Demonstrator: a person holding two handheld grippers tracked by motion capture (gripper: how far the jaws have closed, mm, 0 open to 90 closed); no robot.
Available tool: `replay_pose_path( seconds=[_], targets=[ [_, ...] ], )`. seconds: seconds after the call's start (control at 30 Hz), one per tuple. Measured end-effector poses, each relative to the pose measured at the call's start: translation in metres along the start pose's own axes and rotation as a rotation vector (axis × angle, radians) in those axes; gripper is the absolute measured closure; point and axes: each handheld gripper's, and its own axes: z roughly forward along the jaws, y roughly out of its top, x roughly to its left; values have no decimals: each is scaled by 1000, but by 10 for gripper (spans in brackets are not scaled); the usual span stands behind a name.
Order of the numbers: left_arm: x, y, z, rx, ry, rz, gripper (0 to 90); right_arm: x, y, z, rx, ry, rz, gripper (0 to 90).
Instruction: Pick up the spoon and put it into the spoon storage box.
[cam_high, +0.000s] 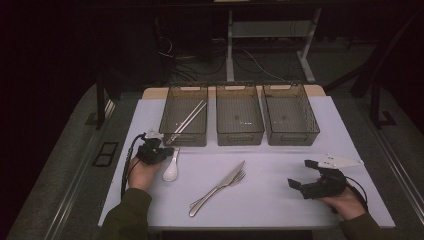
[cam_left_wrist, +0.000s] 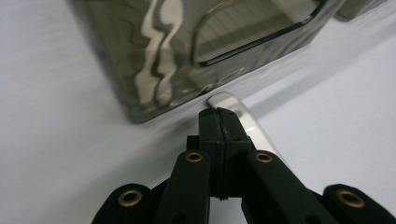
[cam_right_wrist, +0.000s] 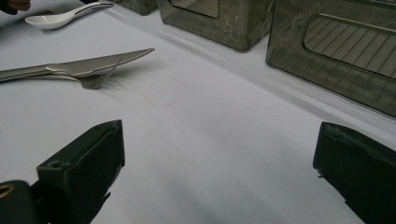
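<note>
The glossy white ceramic spoon (cam_high: 171, 169), at 9 o'clock on the table (cam_high: 280, 200), is pinched by its handle in the closed left claw (cam_left_wrist: 218, 122); likely slippery, fragile. The right claw (cam_right_wrist: 219, 172) is held wide open, empty

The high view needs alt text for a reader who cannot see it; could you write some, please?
The left gripper is closed on a white spoon's handle beside three bins, the left bin holding chopsticks. A knife and fork lie mid-table; the right gripper rests open.

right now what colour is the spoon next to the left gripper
White, glossy spoon; it shows best in the high view, beside the left gripper.
</note>
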Motion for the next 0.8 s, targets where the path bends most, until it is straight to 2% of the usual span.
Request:
replay_pose_path(
  seconds=[0.2,0.6,0.67,0.8],
  targets=[
    [-7,2,4,11,-32,9,887,0,0,0,-1,0,1,20],
    [-30,11,8,24,-120,92,888,0,0,-1,0,-3,-1,20],
    [-32,13,8,38,-135,118,888,0,0,-1,-1,-3,0,20],
    [-34,13,9,39,-138,124,888,0,0,-1,0,-3,-1,20]
  ],
)
